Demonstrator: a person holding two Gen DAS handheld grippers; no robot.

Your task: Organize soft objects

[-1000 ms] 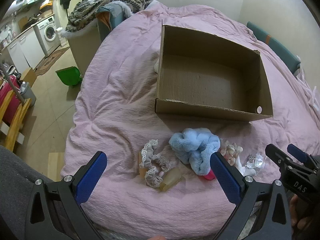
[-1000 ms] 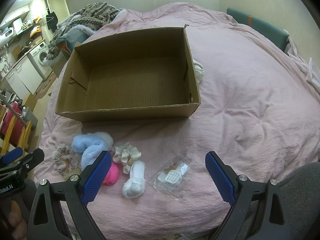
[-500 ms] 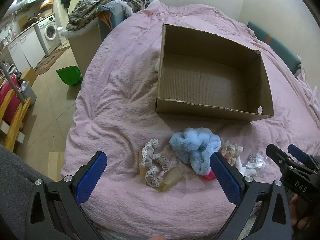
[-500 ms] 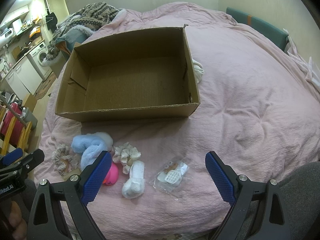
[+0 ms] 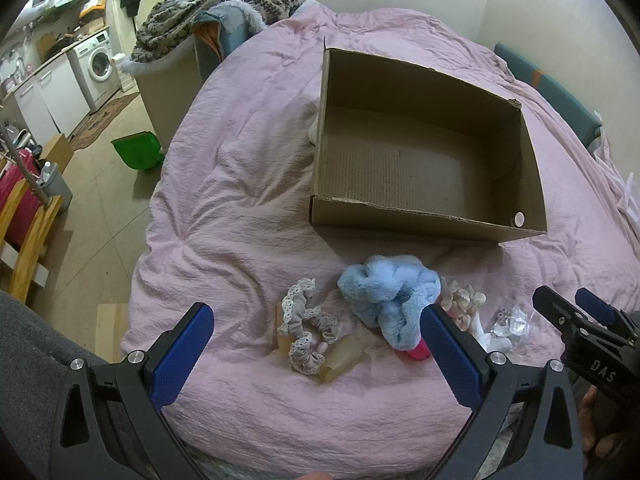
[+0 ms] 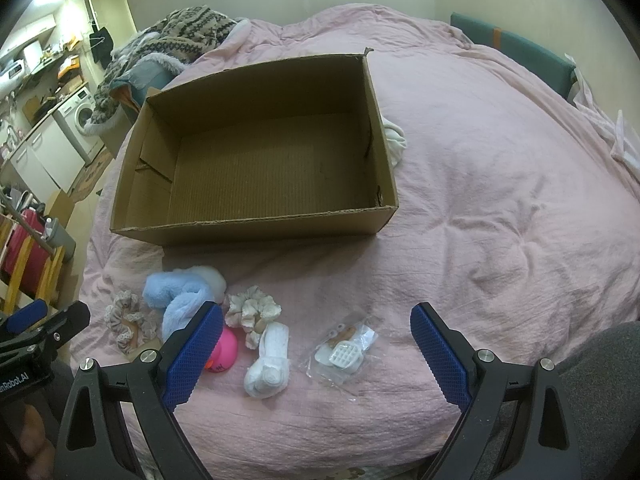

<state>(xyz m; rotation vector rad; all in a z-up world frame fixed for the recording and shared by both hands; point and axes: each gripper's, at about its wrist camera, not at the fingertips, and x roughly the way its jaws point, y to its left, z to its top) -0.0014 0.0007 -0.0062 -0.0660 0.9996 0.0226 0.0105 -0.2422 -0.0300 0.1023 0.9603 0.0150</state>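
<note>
Both grippers hover low over the near edge of the bed, jaws spread wide & holding nothing: left gripper, right gripper. The cardboard box sits further back on the pink cover, with nothing inside.

The soft things lie in a loose row between box & grippers: grey lace scrunchie, fluffy blue scrunchie, cream scrunchie, rolled white socks, a pink ball partly hidden, and a clear plastic bag with small items.

No pick has begun yet, I think. For a good first grasp: take one item per gripper, e.g. right on the socks, left on the grey scrunchie. Come down from above, jaws astride the item, w/o pinching the cover fabric. Close on the thick part, lift clear, then release over the box.
</note>
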